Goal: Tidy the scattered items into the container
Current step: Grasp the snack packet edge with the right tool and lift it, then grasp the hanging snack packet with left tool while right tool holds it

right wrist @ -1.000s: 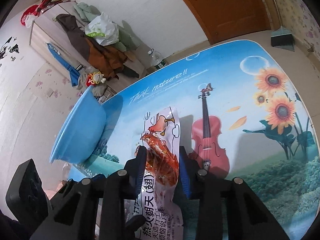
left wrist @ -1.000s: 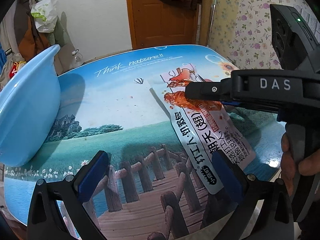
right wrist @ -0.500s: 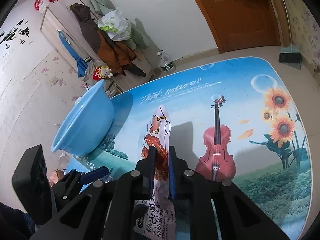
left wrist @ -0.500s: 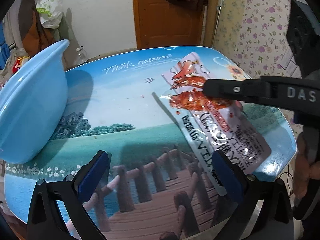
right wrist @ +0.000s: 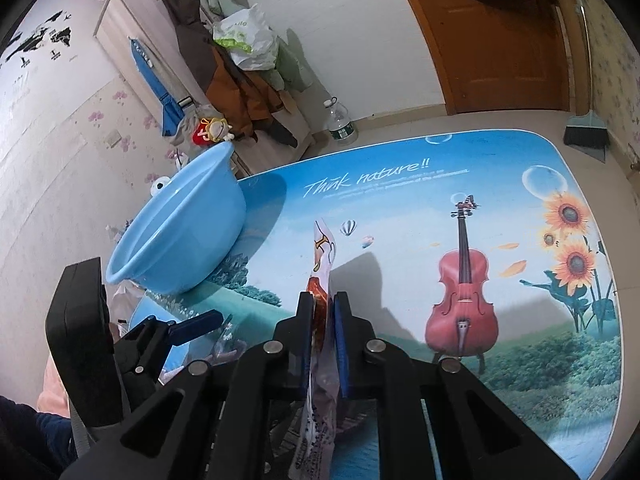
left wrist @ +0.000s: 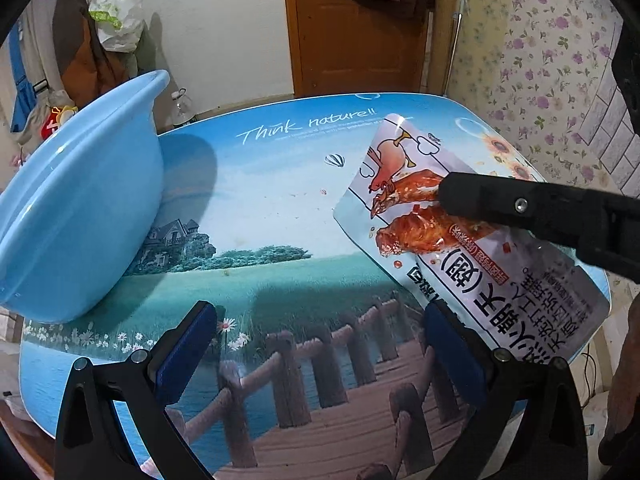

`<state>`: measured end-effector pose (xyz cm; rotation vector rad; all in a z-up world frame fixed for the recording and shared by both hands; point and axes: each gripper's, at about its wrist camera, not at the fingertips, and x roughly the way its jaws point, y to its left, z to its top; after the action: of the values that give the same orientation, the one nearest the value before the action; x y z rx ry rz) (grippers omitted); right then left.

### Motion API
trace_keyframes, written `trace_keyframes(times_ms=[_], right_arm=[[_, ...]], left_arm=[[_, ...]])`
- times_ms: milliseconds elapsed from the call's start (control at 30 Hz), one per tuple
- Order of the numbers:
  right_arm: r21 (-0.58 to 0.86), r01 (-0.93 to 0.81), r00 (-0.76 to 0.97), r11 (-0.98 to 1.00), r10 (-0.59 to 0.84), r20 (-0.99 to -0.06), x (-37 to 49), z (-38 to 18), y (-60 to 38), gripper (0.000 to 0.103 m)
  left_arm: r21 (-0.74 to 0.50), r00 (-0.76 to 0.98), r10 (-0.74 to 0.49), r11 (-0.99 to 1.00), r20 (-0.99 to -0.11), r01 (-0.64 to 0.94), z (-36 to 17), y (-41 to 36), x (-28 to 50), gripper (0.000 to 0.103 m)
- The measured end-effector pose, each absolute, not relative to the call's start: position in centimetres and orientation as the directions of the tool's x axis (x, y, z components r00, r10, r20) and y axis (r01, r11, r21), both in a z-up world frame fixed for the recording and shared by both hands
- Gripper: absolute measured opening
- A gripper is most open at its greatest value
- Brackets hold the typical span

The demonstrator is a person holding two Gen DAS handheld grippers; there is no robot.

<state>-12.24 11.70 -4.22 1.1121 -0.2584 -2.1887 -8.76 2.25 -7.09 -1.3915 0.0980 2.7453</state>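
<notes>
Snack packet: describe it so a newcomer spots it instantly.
Find the table printed with a violin and sunflowers, blue basin at its left edge. Above it, the right gripper clamps the snack packet: white, glossy, red chicken pictures, the only loose item.

pale blue basin at the left of the frame. white snack packet at the right, printed with red-orange chicken and black characters. table printed with blue sky, green meadow, a brown boardwalk; the right wrist view adds a red violin and yellow sunflowers. black grippers, blue pads.
</notes>
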Motion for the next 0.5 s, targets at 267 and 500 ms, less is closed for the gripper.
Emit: trace_keyframes(times_ms=[267,500], right_arm=[[0.370,0.498,-0.434,-0.785,-0.594,-0.677,-11.2,-3.4,10.6,0.012],[0.343,0.511,-0.404,-0.788,-0.572,-0.714,-10.5,-4.5,9.3,0.015]], left_arm=[[0.012,-0.586,0.037,-0.997,-0.809,-0.079,-7.1,1.8,-8.8,0.103],[0.002,-0.585,0.044,-0.997,-0.810,-0.078,-7.2,1.4,-8.7,0.103]])
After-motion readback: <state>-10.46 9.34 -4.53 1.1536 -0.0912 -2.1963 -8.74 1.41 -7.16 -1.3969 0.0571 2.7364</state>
